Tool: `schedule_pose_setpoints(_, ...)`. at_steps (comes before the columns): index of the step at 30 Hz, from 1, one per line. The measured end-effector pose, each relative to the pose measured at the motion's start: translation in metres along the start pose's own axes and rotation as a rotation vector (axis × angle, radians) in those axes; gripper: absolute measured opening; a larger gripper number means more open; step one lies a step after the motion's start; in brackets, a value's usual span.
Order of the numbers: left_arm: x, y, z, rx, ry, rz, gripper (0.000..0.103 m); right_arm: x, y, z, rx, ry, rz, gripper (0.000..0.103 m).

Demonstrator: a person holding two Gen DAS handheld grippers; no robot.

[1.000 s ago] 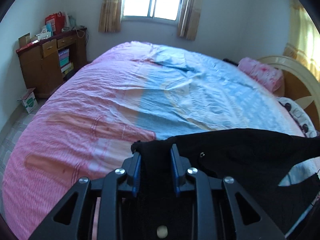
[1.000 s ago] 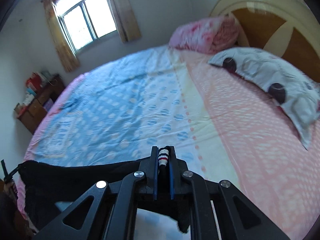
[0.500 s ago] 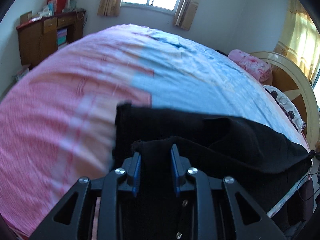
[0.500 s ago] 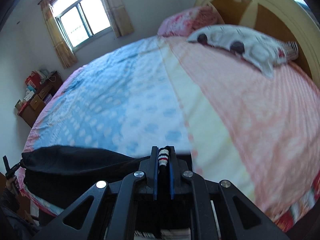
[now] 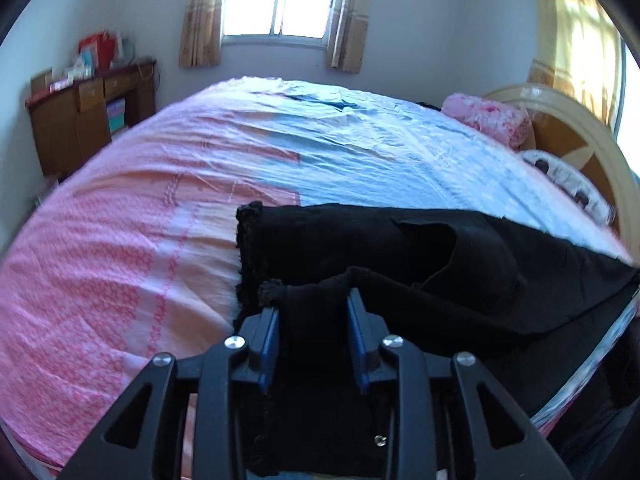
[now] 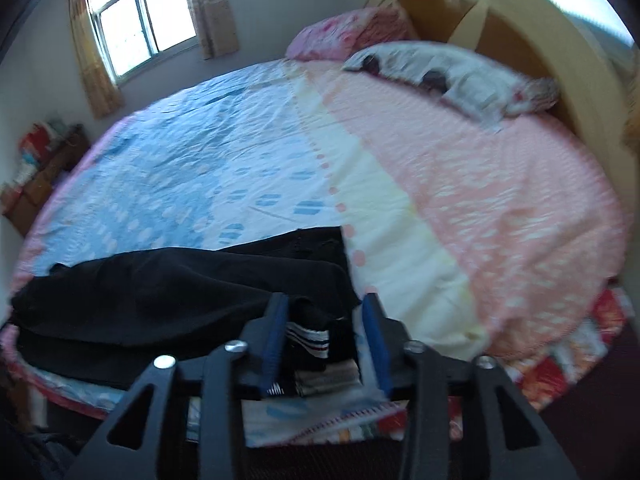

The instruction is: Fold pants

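The bed [image 5: 168, 216], spread with a pink and blue sheet, fills most of both views, its pale headboard [image 6: 532, 20] curving along the upper right of the right wrist frame. The black pants [image 5: 400, 248] lie across the lower centre and right of the left wrist frame, at the bed's near edge; in the right wrist view they stretch from lower left to centre [image 6: 168, 288]. A white patterned pillow [image 6: 448, 68] and a pink pillow [image 6: 344, 32] sit at the upper right. A wooden desk [image 5: 84, 120] stands at the left.

The left gripper [image 5: 314, 320] has its jaws parted with dark cloth lying between them; whether the pads press it cannot be told. The right gripper [image 6: 326, 320] is spread apart, a striped waistband [image 6: 310, 338] loose between its fingers.
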State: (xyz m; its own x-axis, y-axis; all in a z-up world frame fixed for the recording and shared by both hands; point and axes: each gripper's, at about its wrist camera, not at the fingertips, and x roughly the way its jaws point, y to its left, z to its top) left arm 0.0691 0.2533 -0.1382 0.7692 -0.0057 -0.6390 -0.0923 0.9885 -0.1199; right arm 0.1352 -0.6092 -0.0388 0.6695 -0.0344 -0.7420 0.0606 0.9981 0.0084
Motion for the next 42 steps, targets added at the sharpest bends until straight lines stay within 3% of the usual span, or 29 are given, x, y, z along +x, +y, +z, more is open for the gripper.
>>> schedule_pose_setpoints(3,-0.003,-0.002,-0.003,0.032,-0.010,0.024,0.039,-0.024,0.036,0.000,-0.092,-0.048,0.004,0.042)
schedule_pose_setpoints(8,-0.007,-0.002,-0.006,0.078,-0.006,0.038,0.040,-0.040,0.122,0.000,-0.312,-0.079,0.146,0.043)
schedule_pose_setpoints(13,-0.007,-0.003,-0.008,0.084,-0.025,0.028,0.039,-0.007,0.224,-0.020,-0.483,0.010,0.369,0.043)
schedule_pose_setpoints(18,-0.008,-0.004,-0.009,0.091,-0.034,0.015,0.035,0.035,0.317,-0.053,-0.621,0.084,0.511,0.043)
schedule_pose_setpoints(23,-0.011,-0.004,-0.010,0.098,-0.038,0.004,0.035,0.053,0.379,-0.084,-0.829,0.063,0.485,0.043)
schedule_pose_setpoints(31,-0.009,0.004,-0.012,0.068,-0.049,-0.027,0.034,0.076,0.399,-0.094,-0.937,0.074,0.386,0.041)
schedule_pose_setpoints(33,-0.010,0.004,-0.010,0.074,-0.053,-0.030,0.033,0.078,0.398,-0.093,-0.919,0.086,0.408,0.011)
schedule_pose_setpoints(36,-0.014,0.002,-0.006,0.090,-0.065,-0.039,0.032,0.068,0.395,-0.089,-0.916,0.067,0.414,0.004)
schedule_pose_setpoints(42,-0.037,0.007,-0.013,0.119,-0.089,-0.068,0.032,0.026,0.376,-0.087,-0.901,0.072,0.509,0.003)
